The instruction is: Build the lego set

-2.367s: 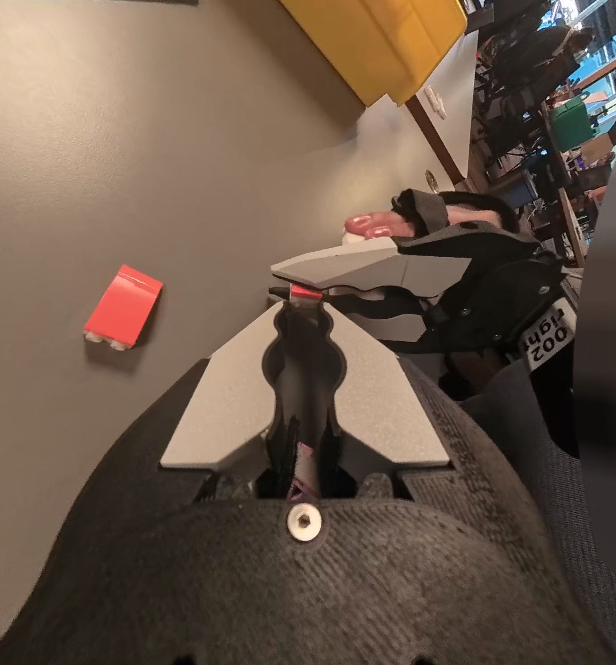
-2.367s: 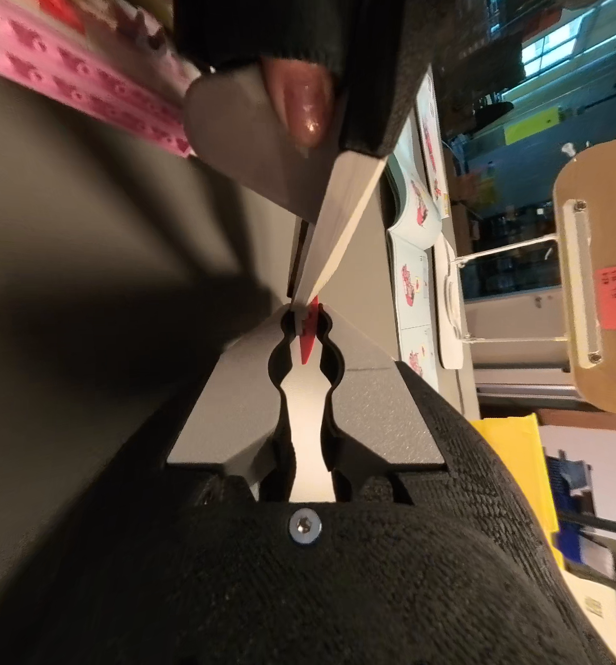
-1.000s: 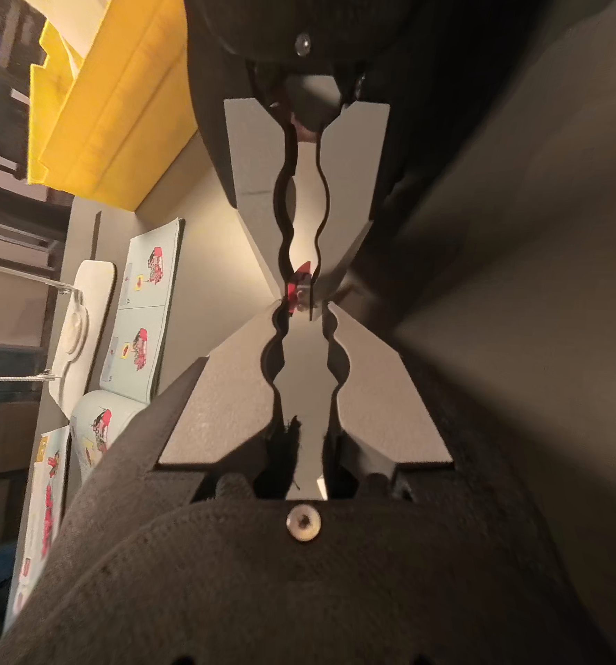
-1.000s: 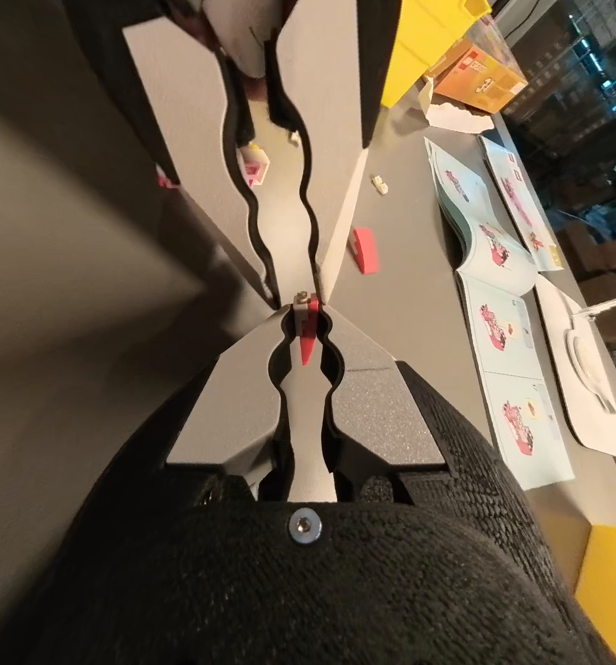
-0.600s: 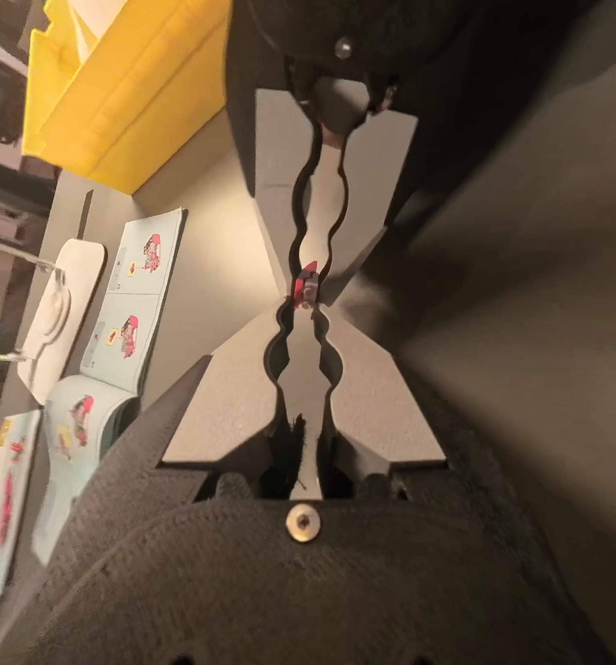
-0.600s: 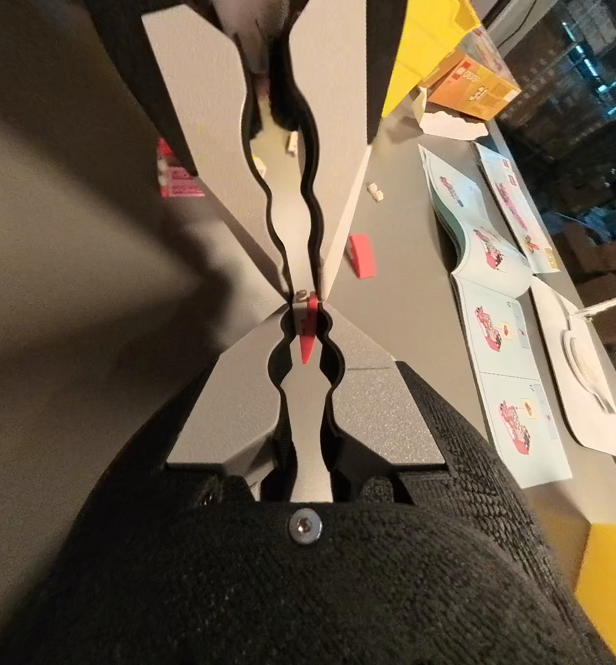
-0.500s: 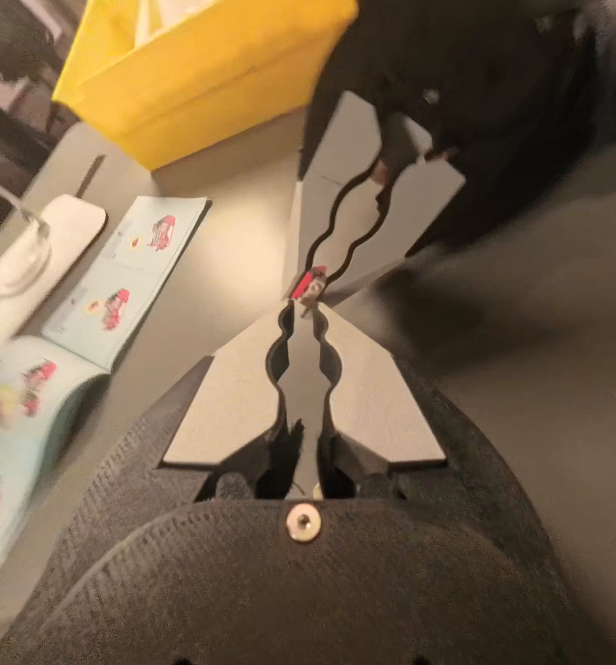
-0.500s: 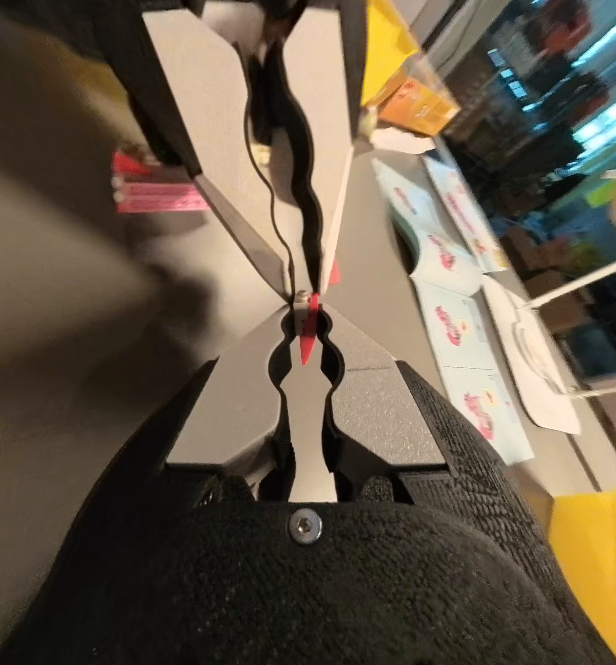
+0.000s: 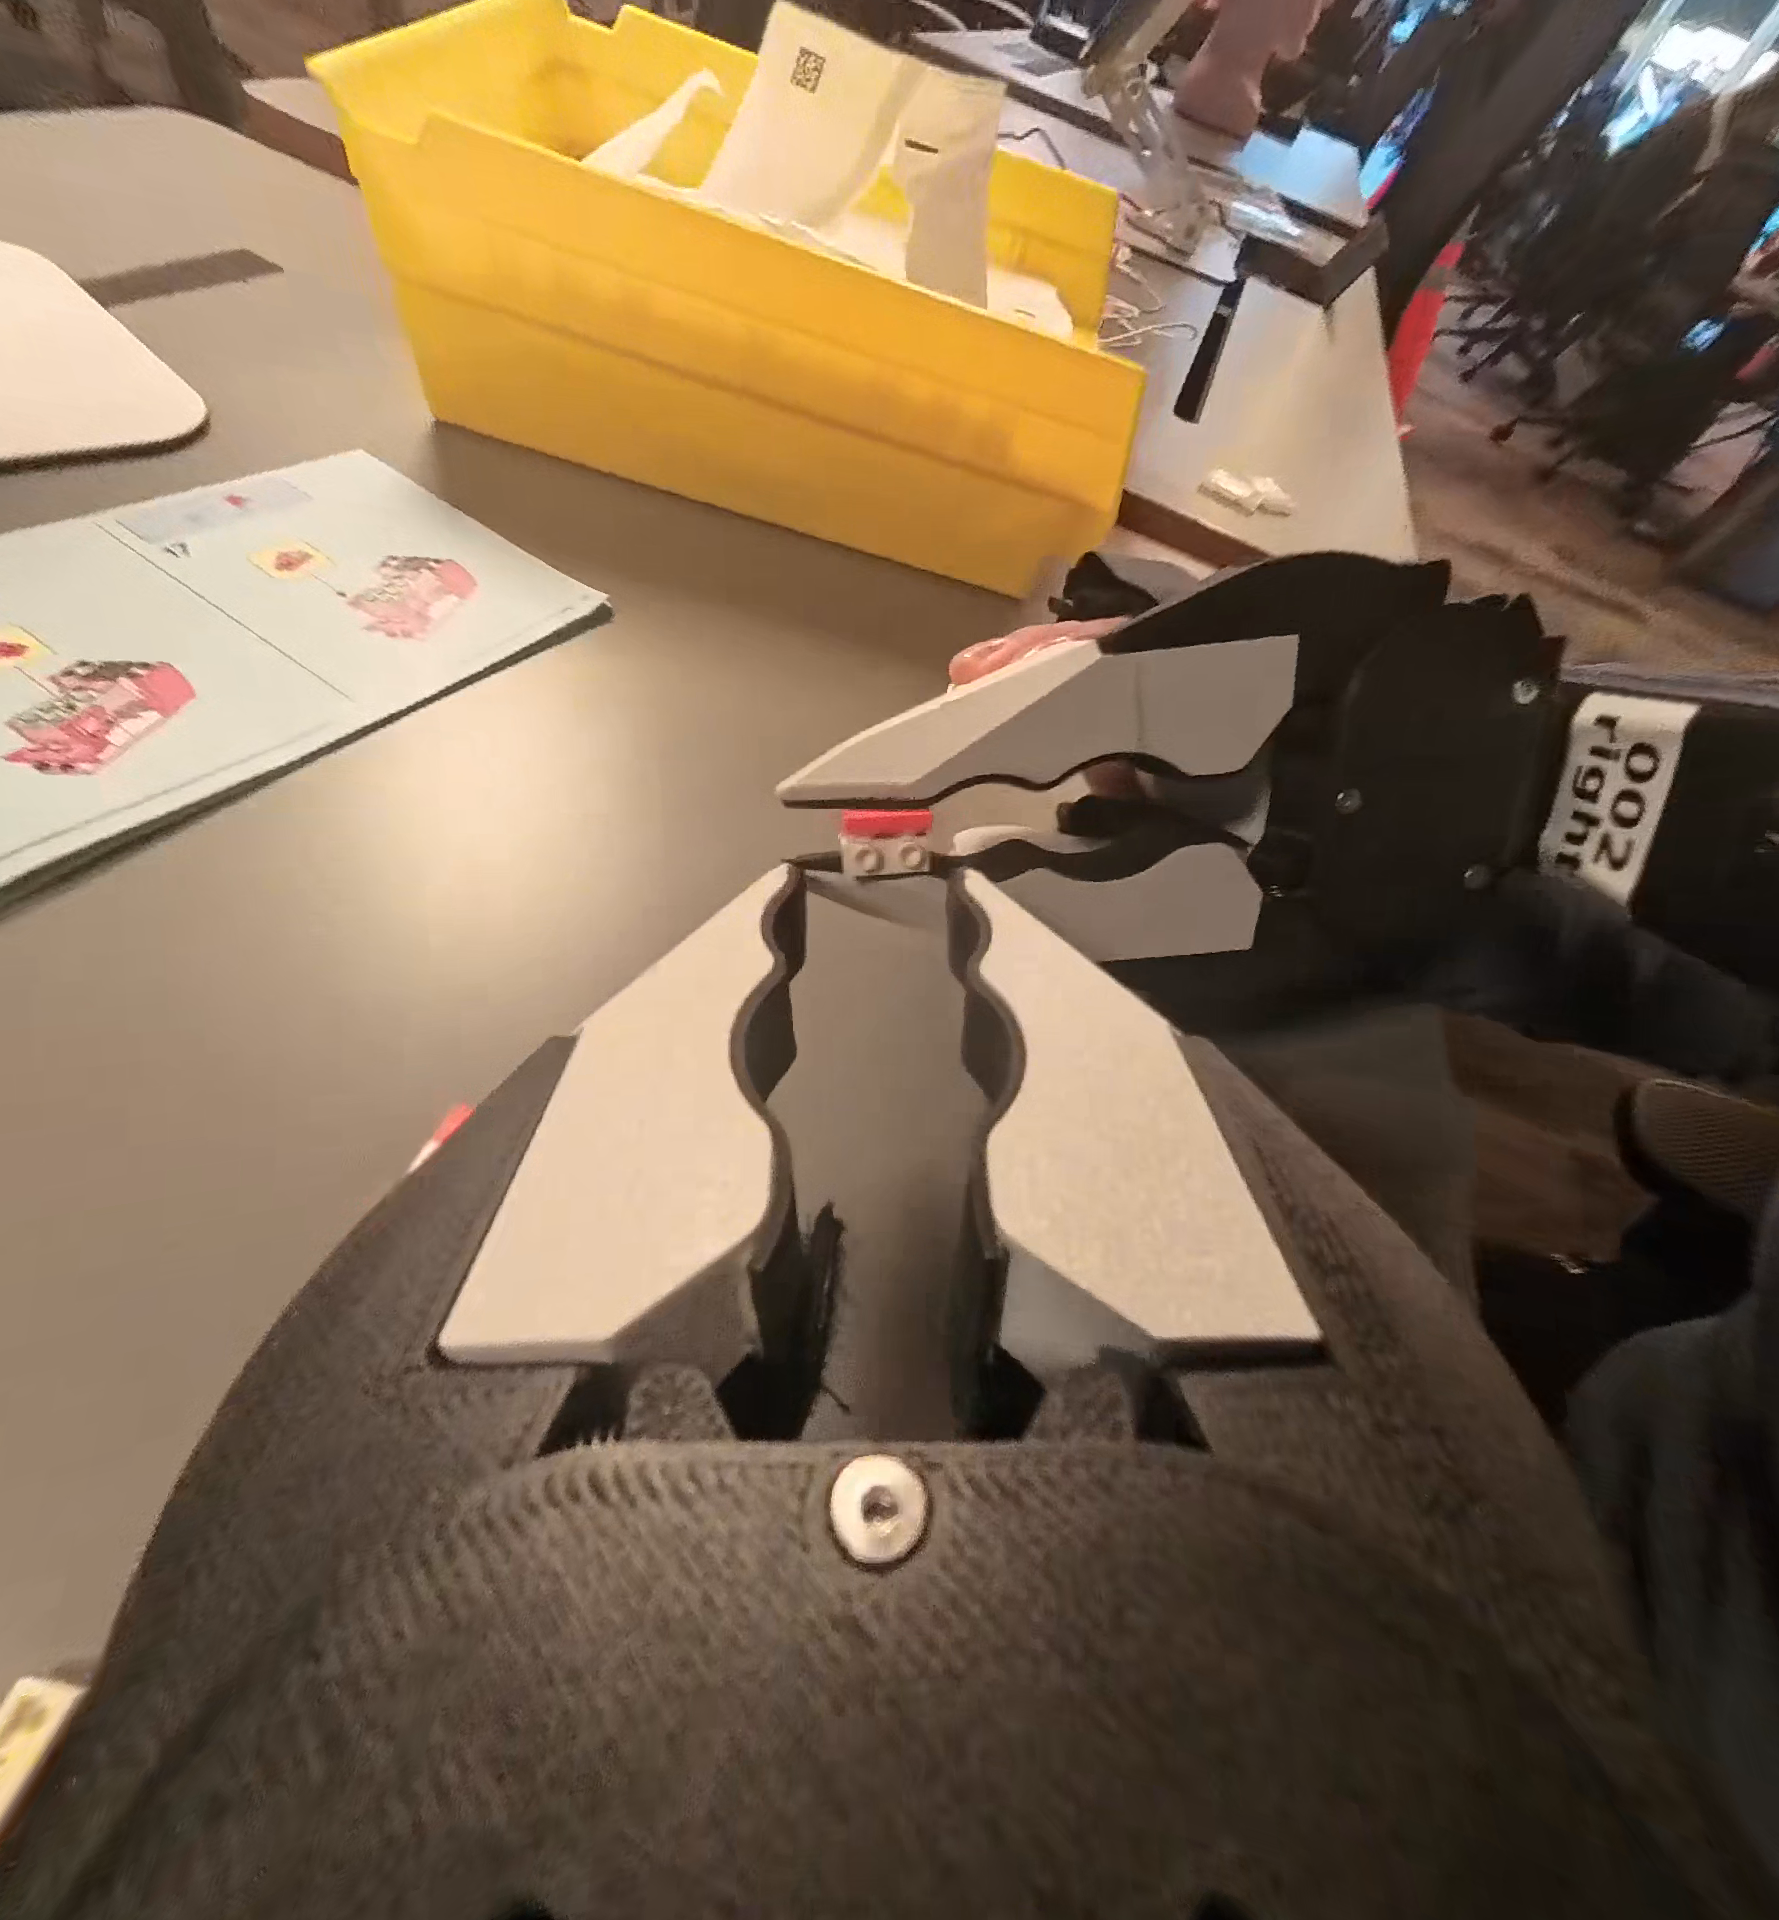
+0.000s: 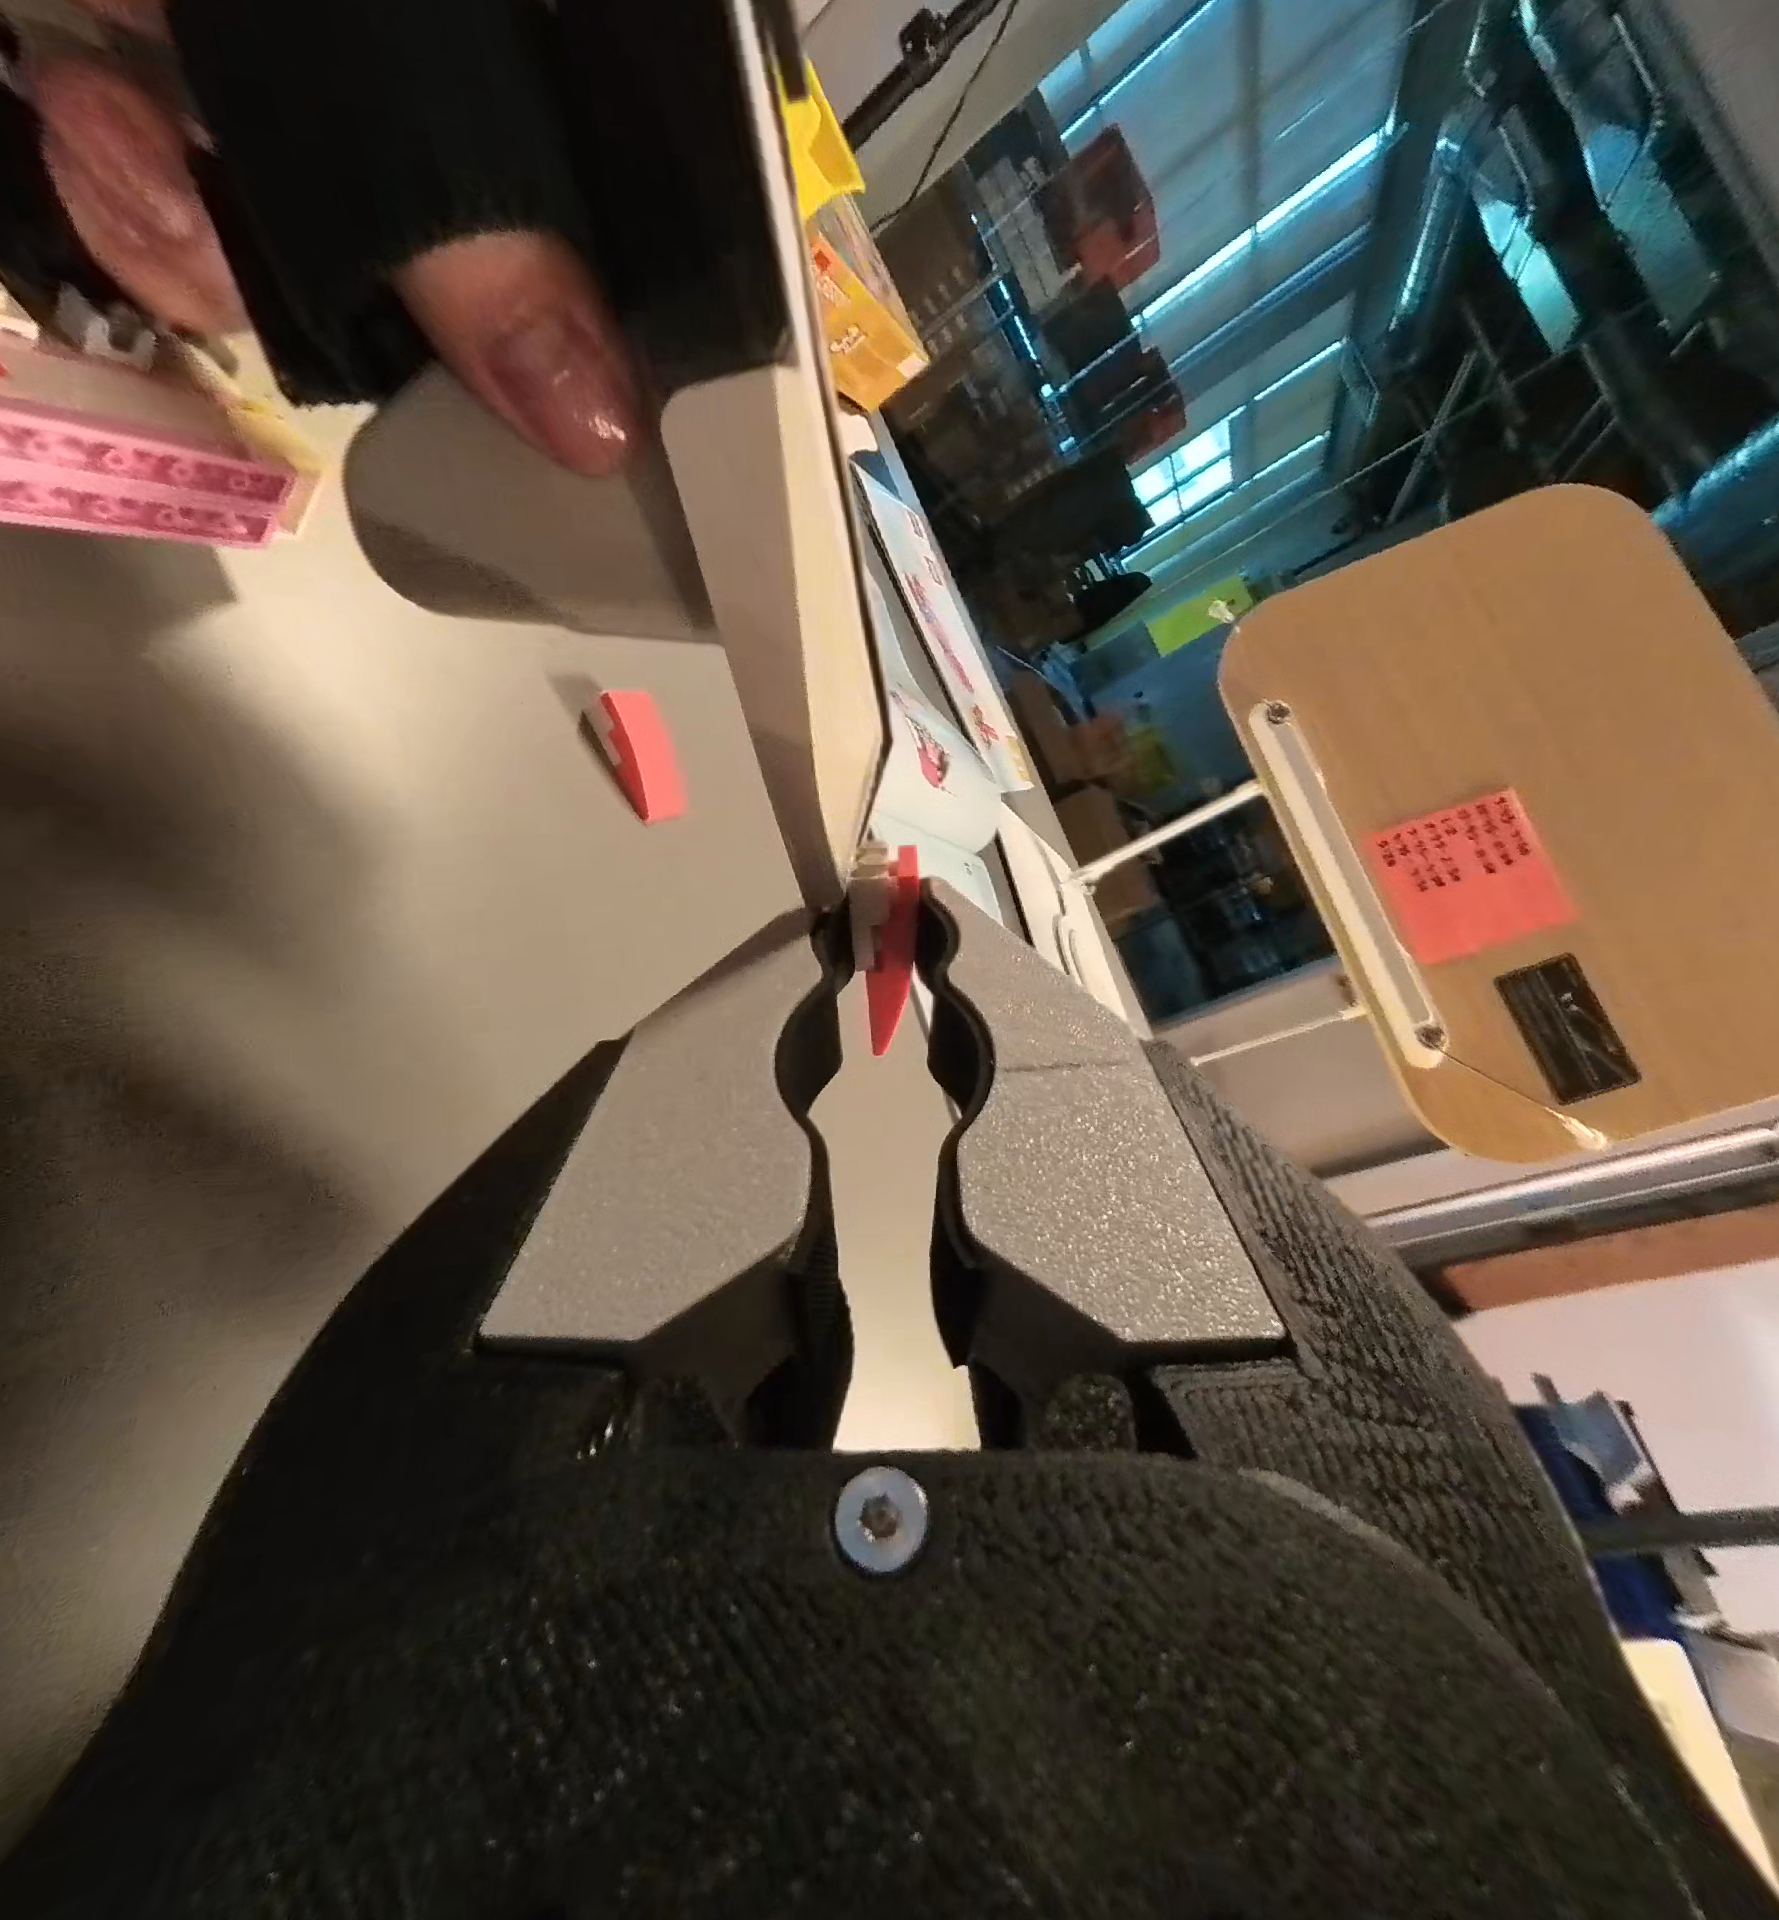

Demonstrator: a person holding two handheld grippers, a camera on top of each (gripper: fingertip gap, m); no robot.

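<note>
From the left wrist view, your left tool (image 9: 880,883) stands open, its two grey fingers (image 9: 656,1091) spread with only the grey surface (image 9: 293,987) showing between them; nothing is in its grasp. Just past its fingertips your right tool (image 9: 864,831) comes in from the right, turned on its side, and pinches a small brick assembly (image 9: 887,842): a red piece on top of a light grey studded plate, with one finger pressing from above and the other from below. The assembly sits just ahead of the gap between your left fingertips, not touched by them. Farther off on the surface lie an open instruction booklet (image 9: 241,644), a white pad (image 9: 23,364) and a yellow bin (image 9: 739,332) holding white paper bags; a fingertip of your right hand (image 9: 1020,649) rests on the right tool's upper finger.

From the right wrist view, your right tool (image 10: 880,925) is closed on the same assembly (image 10: 890,956); the red wedge-shaped piece and the pale plate are clamped between the two pads. One finger of the left tool (image 10: 812,520) reaches down to end right beside the plate; whether it touches, you cannot tell. A loose red curved brick (image 10: 641,753) lies on the surface to the left, well apart from both tools; a pink patterned piece (image 10: 106,478) lies farther back; a tan board with a red sticker (image 10: 1539,862) stands to the right.
</note>
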